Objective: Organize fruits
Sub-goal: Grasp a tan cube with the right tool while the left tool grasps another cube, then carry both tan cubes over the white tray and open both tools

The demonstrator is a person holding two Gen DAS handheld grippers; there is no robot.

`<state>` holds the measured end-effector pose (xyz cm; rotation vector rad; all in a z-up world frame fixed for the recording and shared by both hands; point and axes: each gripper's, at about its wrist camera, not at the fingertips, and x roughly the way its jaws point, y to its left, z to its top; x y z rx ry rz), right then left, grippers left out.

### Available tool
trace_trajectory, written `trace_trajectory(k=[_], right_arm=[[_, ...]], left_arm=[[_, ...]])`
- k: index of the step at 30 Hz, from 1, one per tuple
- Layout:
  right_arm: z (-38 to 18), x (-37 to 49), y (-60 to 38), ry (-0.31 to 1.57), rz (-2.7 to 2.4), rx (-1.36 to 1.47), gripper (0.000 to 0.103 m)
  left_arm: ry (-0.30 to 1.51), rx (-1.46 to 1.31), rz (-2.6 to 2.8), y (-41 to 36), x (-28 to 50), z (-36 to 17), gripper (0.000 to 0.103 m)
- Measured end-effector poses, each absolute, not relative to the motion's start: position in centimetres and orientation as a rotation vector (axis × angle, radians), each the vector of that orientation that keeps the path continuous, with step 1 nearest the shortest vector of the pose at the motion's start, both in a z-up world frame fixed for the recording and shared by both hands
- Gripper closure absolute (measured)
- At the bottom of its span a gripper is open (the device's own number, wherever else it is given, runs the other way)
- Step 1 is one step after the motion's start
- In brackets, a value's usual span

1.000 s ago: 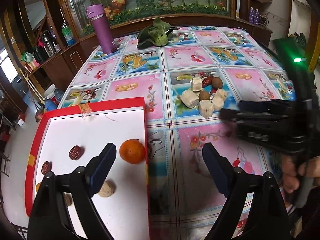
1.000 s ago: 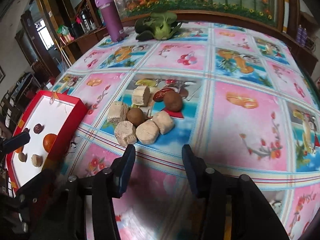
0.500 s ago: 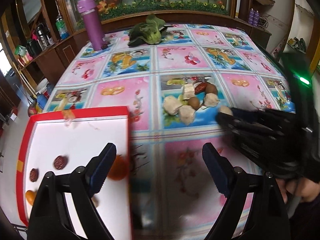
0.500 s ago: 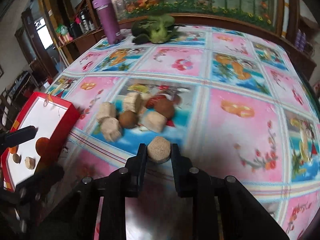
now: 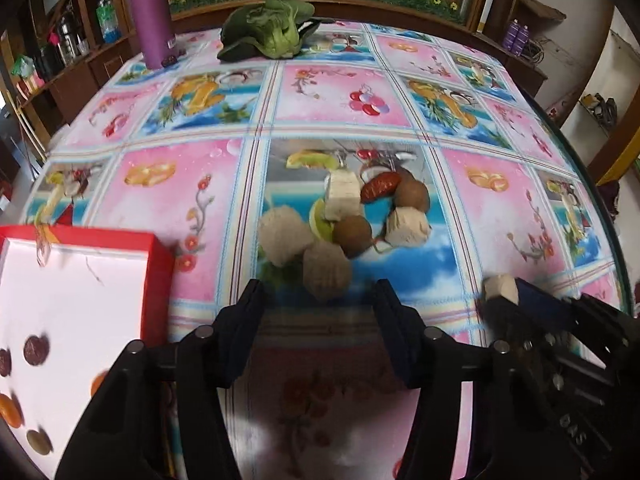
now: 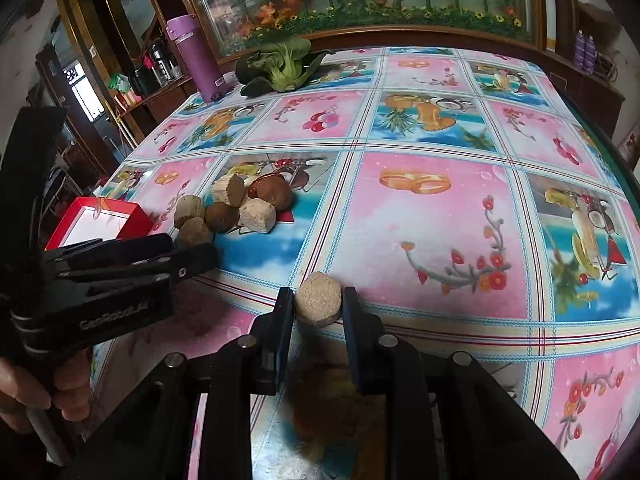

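A pile of pale beige chunks (image 5: 326,270), brown round fruits (image 5: 353,236) and a red date (image 5: 381,186) lies mid-table. My left gripper (image 5: 320,304) stands open just in front of the nearest chunk, nothing between its fingers. My right gripper (image 6: 319,308) is shut on a beige chunk (image 6: 319,304), held above the cloth; the left wrist view shows that held beige chunk (image 5: 502,286) at the right. The red tray (image 5: 158,248) at the left holds dates (image 5: 36,350) and orange fruits (image 5: 8,410).
A purple bottle (image 5: 150,12) and a leafy green vegetable (image 5: 272,32) stand at the table's far side. The patterned tablecloth (image 6: 440,220) stretches right of the pile. A hand (image 6: 68,384) grips the left tool's handle.
My right gripper closed on a beige chunk from the pile and drew it back and right. My left gripper swung from over the tray rightward to face the pile.
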<state>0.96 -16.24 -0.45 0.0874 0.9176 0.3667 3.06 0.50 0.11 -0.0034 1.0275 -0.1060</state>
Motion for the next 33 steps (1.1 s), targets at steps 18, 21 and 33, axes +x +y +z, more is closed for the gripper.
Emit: trace_trajectory(k=[18, 21, 33], right_arm=[[0.3, -0.4, -15.4, 0.875, 0.406, 0.149, 0.08], [0.9, -1.6, -13.8, 0.85, 0.421, 0.125, 0.08], [5.6, -4.9, -1.5, 0.762, 0.631, 0.006, 0.08]], left_arm=[[0.89, 0.031, -0.14, 1.2, -2.1, 3.4, 0.075], [0.827, 0.032, -0.106, 2.7, -4.4, 5.2, 0.075], [0.69, -0.016, 0.163, 13.5, -9.5, 7.8, 0.075]])
